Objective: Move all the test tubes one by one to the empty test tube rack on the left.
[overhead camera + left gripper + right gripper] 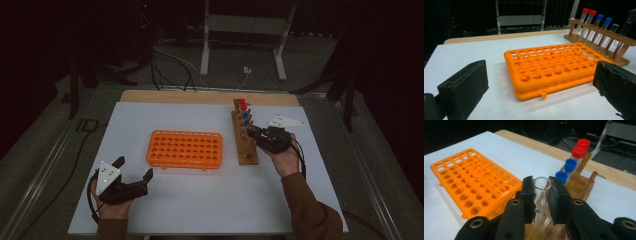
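Note:
An orange tube rack [184, 149] [549, 67] [474, 182] with empty holes lies flat at the table's middle. To its right stands a wooden rack [245, 147] [599, 53] [579, 187] holding two red-capped tubes [581, 148], two blue-capped tubes [566, 170] and uncapped clear ones. My right gripper [256, 134] [541, 190] is shut on an uncapped clear tube [541, 180] that stands upright in the wooden rack's near end. My left gripper [134, 167] [540, 75] rests open near the front left, its jaws facing the orange rack with nothing between them.
The white table sheet [200, 200] has bare room in front of both racks and at the left. A wooden strip [200, 96] edges the far side. Beyond the table are a metal stand [245, 30] and cables [170, 65] on the floor.

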`<action>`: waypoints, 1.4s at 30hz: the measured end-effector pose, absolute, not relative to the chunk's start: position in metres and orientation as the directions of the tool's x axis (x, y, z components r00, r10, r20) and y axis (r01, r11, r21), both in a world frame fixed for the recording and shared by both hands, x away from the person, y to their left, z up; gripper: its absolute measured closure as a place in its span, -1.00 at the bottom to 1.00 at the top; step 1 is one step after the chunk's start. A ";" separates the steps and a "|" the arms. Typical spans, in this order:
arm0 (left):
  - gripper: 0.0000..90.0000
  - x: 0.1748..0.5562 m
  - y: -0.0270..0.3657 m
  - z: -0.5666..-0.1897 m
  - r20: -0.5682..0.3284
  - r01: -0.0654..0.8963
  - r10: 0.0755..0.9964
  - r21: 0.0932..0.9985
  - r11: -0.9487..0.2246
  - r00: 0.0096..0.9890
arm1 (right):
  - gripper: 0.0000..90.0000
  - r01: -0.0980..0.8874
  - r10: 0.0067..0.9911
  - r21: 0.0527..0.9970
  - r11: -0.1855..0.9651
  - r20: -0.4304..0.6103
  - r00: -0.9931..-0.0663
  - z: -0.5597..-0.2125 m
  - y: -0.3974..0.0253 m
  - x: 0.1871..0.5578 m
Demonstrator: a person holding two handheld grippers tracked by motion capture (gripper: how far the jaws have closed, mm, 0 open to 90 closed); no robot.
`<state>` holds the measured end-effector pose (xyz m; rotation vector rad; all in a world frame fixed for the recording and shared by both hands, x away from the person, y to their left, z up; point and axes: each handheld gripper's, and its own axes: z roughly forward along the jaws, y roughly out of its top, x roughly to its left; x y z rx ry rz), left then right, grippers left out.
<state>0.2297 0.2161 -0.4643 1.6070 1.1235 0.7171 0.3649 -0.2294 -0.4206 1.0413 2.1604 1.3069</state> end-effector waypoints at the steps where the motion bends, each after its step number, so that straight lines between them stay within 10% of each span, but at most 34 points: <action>1: -0.99 0.230 0.216 -0.464 -0.073 0.320 0.917 0.945 -0.062 0.391 | 0.69 0.385 0.768 0.878 0.283 0.032 -0.639 -0.419 -0.229 0.365; 42: -0.98 0.306 0.110 -0.422 -0.055 0.262 0.788 0.955 -0.137 0.613 | 0.69 0.361 0.691 0.878 0.313 0.050 -0.721 -0.384 -0.199 0.365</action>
